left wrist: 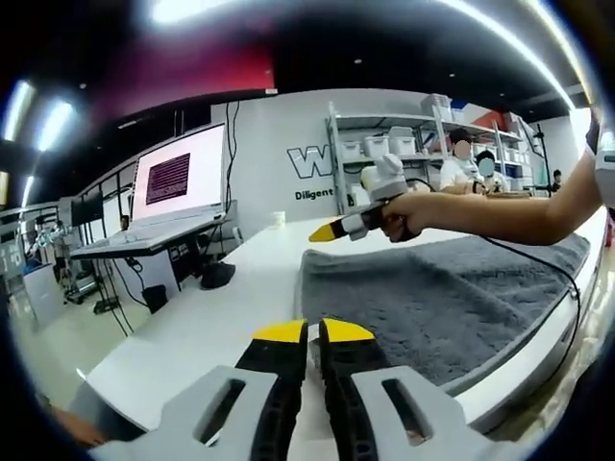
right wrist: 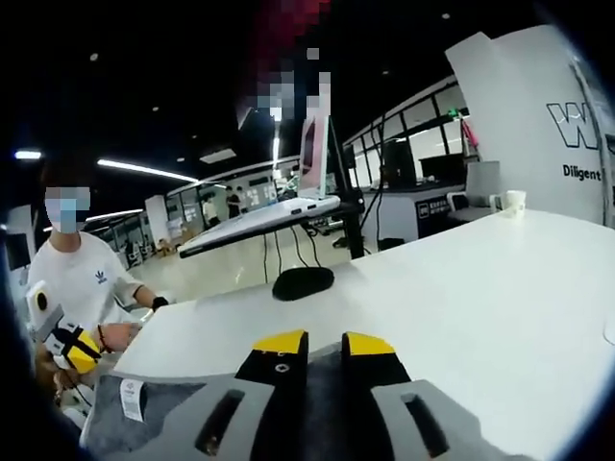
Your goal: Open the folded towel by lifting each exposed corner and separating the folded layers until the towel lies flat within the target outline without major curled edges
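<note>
With both tools nearly closed on nothing, the left tool (left wrist: pixel 312 331) beside the grey towel (left wrist: pixel 442 298) and the right tool (right wrist: pixel 322 343) above it, I'd worry a shallow pinch drags it off the white desk (left wrist: pixel 221 307).

towel (left wrist: pixel 452 298): I see grey cloth, thick, nubby, matt
table (left wrist: pixel 207 317): I see white, smooth, faint sheen
left gripper (left wrist: pixel 313 338): I see yellow-tipped black jaws on grey plastic, matt
label (right wrist: pixel 132 399): white, papery, on the towel
</note>
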{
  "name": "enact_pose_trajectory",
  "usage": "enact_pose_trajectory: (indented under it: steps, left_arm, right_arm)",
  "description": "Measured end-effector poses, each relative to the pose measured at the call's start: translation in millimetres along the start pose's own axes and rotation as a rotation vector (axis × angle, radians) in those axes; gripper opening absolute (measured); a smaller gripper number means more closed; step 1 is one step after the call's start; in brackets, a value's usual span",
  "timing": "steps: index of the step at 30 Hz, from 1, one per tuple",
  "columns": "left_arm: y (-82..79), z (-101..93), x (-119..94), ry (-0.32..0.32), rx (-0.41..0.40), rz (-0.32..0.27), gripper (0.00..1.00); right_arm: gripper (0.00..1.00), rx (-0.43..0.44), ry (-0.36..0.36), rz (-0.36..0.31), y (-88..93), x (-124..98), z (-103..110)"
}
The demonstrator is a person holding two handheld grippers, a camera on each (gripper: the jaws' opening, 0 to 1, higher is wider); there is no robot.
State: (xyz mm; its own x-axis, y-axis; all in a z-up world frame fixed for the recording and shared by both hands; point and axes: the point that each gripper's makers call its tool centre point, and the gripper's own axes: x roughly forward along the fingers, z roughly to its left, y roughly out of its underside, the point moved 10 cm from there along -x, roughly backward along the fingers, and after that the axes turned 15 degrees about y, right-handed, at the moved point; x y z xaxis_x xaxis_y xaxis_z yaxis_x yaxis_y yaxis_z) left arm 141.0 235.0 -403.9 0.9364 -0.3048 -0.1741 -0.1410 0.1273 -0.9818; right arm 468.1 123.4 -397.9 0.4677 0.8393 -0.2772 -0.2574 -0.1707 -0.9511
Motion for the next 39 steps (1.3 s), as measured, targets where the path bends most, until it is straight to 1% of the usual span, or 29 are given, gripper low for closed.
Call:
enact_pose_trajectory:
  steps: [3,6,8,18,24,30,35,39]
  left_arm:
    - [0.7,-0.7,1.5,0.007,0.002,0.005,0.02]
    - [2.1,-1.4,3.5,0.017,0.003,0.010,0.01]
    - [5.2,-0.8,5.6,0.022,0.001,0.026,0.01]
    - [17.4,2.5,9.9,0.027,-0.012,0.072,0.01]
    - [26.7,3.8,10.8,0.029,-0.027,0.108,0.01]
    - [32.8,3.9,11.4,0.028,-0.038,0.129,0.01]
    - [36.4,4.3,11.9,0.029,-0.048,0.141,0.01]
    - [37.4,5.0,12.4,0.032,-0.058,0.136,0.01]
  right_arm:
    - [0.03,0.004,-0.001,-0.001,1.7,3.5,-0.3]
    - [0.02,0.020,0.006,0.002,3.9,8.9,-1.8]
    - [0.02,0.026,0.015,0.010,7.4,15.9,-3.4]
    - [0.01,0.039,0.041,0.042,17.4,28.3,-9.2]
    - [0.00,0.048,0.048,0.061,23.9,32.4,-12.4]
    - [0.00,0.050,0.049,0.075,27.6,35.7,-13.2]
    - [0.00,0.051,0.051,0.086,30.2,38.8,-13.6]
    - [0.00,0.049,0.052,0.091,31.5,39.2,-13.9]
